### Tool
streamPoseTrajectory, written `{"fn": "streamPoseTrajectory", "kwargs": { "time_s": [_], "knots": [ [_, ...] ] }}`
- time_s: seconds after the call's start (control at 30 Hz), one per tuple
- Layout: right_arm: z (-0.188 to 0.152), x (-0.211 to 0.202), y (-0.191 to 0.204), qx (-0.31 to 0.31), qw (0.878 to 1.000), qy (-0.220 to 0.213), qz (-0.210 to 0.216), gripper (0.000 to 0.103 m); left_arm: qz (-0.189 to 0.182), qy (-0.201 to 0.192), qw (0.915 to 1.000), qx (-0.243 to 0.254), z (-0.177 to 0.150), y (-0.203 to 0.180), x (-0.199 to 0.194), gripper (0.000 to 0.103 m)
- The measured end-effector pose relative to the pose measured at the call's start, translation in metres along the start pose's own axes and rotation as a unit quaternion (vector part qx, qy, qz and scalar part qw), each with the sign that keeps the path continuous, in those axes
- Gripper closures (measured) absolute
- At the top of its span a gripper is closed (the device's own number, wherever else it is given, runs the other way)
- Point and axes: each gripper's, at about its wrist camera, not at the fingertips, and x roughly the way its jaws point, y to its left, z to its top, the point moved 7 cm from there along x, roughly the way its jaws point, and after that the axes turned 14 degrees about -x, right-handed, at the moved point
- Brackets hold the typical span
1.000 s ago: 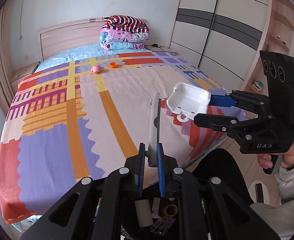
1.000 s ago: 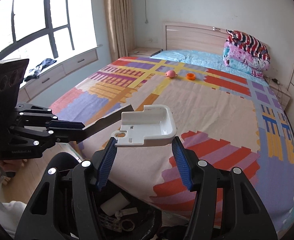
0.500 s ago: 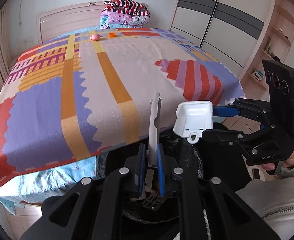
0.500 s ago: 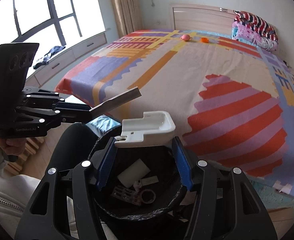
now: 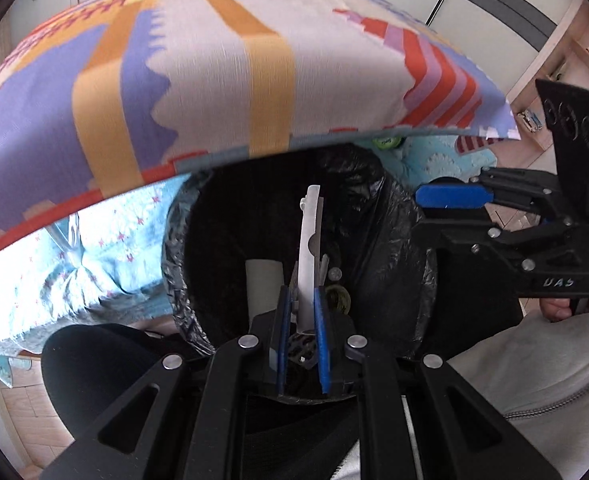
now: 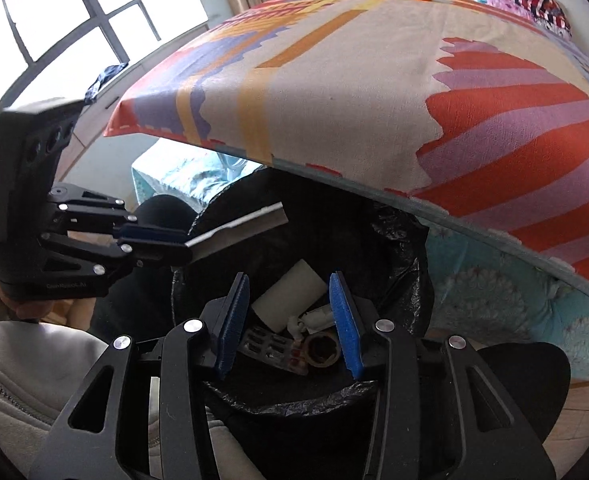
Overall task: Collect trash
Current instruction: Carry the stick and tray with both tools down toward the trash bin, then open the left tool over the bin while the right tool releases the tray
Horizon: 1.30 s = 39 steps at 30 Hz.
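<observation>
Left claw (image 5: 300,334) clenched on flat strip (image 5: 310,248), over bin (image 5: 182,248) for drop | right claw (image 6: 290,320) empty, closing above bin | trash inside: roll (image 6: 288,294), blister pack (image 6: 272,354)

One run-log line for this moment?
left tool: shut on flat strip | right tool: closing, empty | both over lined bin

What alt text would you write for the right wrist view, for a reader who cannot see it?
The right gripper, its jaws closing with nothing between them, hangs over a bin lined with a black bag beside a bed. To the left, the left gripper holds a flat grey strip above the bin, where a white roll and a pill blister pack lie.
</observation>
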Motion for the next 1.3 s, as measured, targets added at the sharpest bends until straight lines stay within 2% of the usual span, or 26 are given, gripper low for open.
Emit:
{"fn": "streamPoseTrajectory", "kwargs": {
  "time_s": [0.2,0.53,0.57,0.63,0.67,0.7,0.87,1.3],
  "knots": [
    [-0.002,0.003,-0.003,0.009,1.0,0.005,0.005,0.062,0.008,0.017,0.9998,-0.004,-0.003,0.0,0.013,0.092],
    [-0.002,0.004,-0.007,0.02,1.0,0.006,0.003,0.061,0.013,0.019,0.9997,-0.009,-0.002,-0.003,0.015,0.089],
    [-0.002,0.003,-0.007,0.02,1.0,0.005,0.003,0.061,0.009,0.017,0.9998,-0.01,-0.001,-0.004,0.013,0.085],
    [-0.002,0.002,-0.007,0.02,1.0,0.002,0.001,0.061,0.007,0.007,0.9999,-0.008,0.001,-0.006,0.009,0.067],
    [-0.001,0.001,-0.007,0.02,1.0,0.0,0.0,0.061,0.006,0.0,1.0,-0.008,0.003,-0.007,0.006,0.05],
    [-0.001,0.0,-0.007,0.02,1.0,-0.001,-0.001,0.061,0.005,-0.008,0.9999,-0.007,0.004,-0.008,0.003,0.046],
    [0.001,-0.004,-0.006,0.017,1.0,-0.007,-0.004,0.061,0.001,-0.021,0.9998,0.002,0.01,-0.014,-0.007,0.046],
    [0.019,-0.025,-0.012,0.006,0.999,-0.038,-0.027,0.061,-0.007,-0.086,0.9956,0.036,0.043,-0.028,-0.051,0.046]
  ]
}}
